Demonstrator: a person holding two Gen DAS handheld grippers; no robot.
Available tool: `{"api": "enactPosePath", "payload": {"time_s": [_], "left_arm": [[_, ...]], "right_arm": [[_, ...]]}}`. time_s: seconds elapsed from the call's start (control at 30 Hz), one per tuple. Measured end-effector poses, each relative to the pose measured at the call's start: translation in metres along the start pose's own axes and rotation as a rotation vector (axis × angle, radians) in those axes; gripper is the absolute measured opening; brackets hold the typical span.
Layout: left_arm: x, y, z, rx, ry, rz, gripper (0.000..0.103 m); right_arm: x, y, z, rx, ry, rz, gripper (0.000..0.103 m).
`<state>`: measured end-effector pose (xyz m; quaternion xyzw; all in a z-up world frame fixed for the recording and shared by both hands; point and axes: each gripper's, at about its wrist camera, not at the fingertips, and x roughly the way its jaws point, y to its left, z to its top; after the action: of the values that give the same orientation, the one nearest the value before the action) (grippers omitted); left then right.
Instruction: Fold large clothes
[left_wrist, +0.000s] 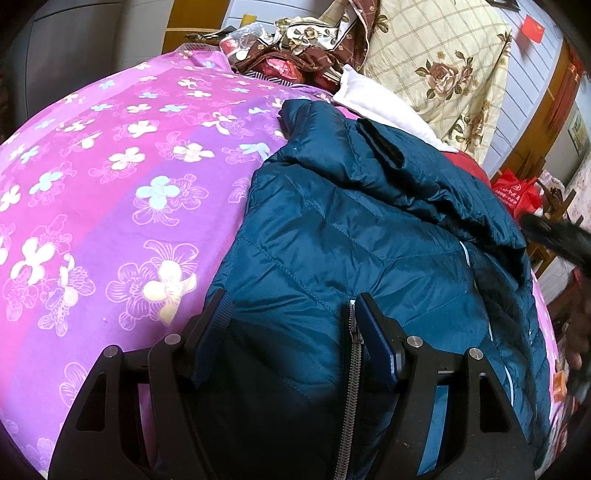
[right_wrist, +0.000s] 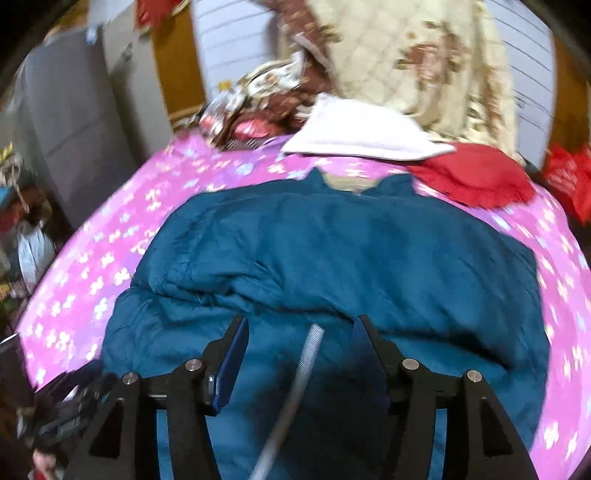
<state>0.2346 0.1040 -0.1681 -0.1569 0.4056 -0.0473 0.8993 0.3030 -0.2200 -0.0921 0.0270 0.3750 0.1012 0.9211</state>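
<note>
A teal quilted puffer jacket (left_wrist: 369, 236) lies on a pink and purple flowered bedsheet (left_wrist: 110, 184). In the left wrist view my left gripper (left_wrist: 291, 302) is open, its fingers straddling the jacket's near edge beside the zipper (left_wrist: 351, 369). In the right wrist view the jacket (right_wrist: 351, 251) lies bunched with its collar at the far side. My right gripper (right_wrist: 301, 325) is open over the jacket's near part, with the zipper (right_wrist: 295, 387) running between its fingers. The right view is blurred.
At the bed's far side lie a white folded cloth (right_wrist: 365, 133), a red cloth (right_wrist: 476, 173), a cream floral quilt (left_wrist: 443, 62) and a brown patterned heap (left_wrist: 295, 48). A red bag (left_wrist: 517, 192) stands at the right. A grey cabinet (right_wrist: 74, 122) stands left.
</note>
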Motion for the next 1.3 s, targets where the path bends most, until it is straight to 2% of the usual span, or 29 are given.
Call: {"api": "enactPosePath", "payload": {"time_s": [0.1,0.2,0.27,0.33,0.43,0.53,0.6,0.7,0.77,0.8,0.83,0.87,0.9,1.0,1.07,1.2,1.3], "left_arm": [[-0.007,-0.012,0.001,0.059,0.031,0.070,0.069],[-0.035,-0.033,0.012,0.101,-0.019,0.031,0.069],[-0.045,-0.050,0.030,0.111,-0.047,-0.001,0.069],[-0.040,-0.063,0.051,0.117,-0.032,-0.032,0.071],[0.001,-0.083,0.091,0.118,0.087,-0.085,0.074],[0.041,-0.091,0.120,0.103,0.148,-0.079,0.074],[0.070,-0.092,0.137,0.076,0.199,-0.107,0.074],[0.105,-0.090,0.146,-0.010,0.268,-0.163,0.074],[0.117,-0.090,0.148,-0.040,0.272,-0.168,0.074],[0.119,-0.093,0.150,-0.040,0.272,-0.167,0.072],[0.122,-0.097,0.150,-0.031,0.282,-0.176,0.045],[0.123,-0.100,0.151,-0.025,0.299,-0.179,0.024],[0.123,-0.102,0.150,-0.027,0.311,-0.185,0.013],[0.106,-0.100,0.158,0.017,0.243,-0.152,0.012],[0.105,-0.088,0.162,0.002,0.222,-0.125,0.012],[0.126,-0.071,0.157,-0.025,0.257,-0.100,0.012],[0.134,-0.063,0.152,-0.065,0.259,-0.109,0.017]], "right_arm": [[-0.025,-0.045,-0.021,0.078,-0.029,-0.023,0.057],[-0.033,-0.081,-0.033,0.119,-0.049,-0.085,0.057],[-0.035,-0.096,-0.036,0.157,-0.044,-0.090,0.057],[-0.032,-0.111,-0.035,0.203,-0.048,-0.079,0.057],[-0.023,-0.117,-0.026,0.221,-0.054,-0.072,0.057],[-0.013,-0.120,-0.008,0.215,-0.075,-0.086,0.057],[-0.005,-0.119,0.004,0.209,-0.086,-0.100,0.057],[0.013,-0.122,0.024,0.183,-0.082,-0.148,0.057],[0.025,-0.122,0.033,0.164,-0.069,-0.167,0.057],[0.034,-0.120,0.038,0.147,-0.058,-0.182,0.057],[0.041,-0.117,0.041,0.133,-0.048,-0.189,0.057],[0.046,-0.115,0.042,0.123,-0.041,-0.190,0.057],[0.053,-0.110,0.046,0.108,-0.028,-0.188,0.057],[0.068,-0.092,0.051,0.059,-0.011,-0.142,0.057],[0.083,-0.078,0.053,0.031,0.009,-0.123,0.057],[0.110,-0.061,0.049,0.027,0.022,-0.132,0.058],[0.121,-0.062,0.044,0.054,0.020,-0.135,0.067]]}}
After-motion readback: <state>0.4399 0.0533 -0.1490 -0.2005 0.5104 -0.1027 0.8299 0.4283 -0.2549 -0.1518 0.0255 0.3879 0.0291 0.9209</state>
